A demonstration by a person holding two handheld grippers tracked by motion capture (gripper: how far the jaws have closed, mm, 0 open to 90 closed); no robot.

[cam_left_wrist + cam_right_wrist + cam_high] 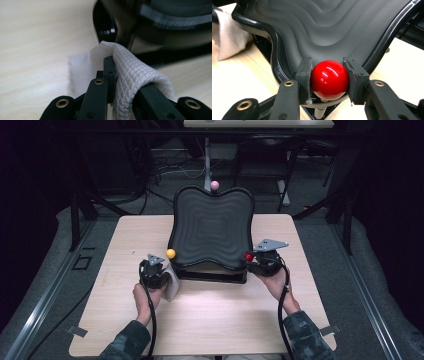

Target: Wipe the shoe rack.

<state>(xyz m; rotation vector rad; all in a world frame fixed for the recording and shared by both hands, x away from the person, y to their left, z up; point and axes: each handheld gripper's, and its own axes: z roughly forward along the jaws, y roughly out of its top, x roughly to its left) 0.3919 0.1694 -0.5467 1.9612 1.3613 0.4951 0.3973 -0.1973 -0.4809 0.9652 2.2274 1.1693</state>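
Pinching a red ball (329,79) between its two pads, the right gripper (329,80) holds at the near right corner of the black wavy tray (332,32); the ball sits on a short stem at the tray's rim. From above, the same right gripper (256,259) lies against that corner with the person's hand behind it. The left gripper (113,75) is pressed together on a fold of white waffle cloth (135,72), which drapes over one jaw just in front of the tray's glossy black base (106,30). Seen from above, the left gripper (154,270) and cloth (172,282) sit beside the tray's near left corner, just below a yellow ball (171,253). A pink ball (215,185) stands at the tray's far edge. The tray rests on a pale wooden table (210,320).
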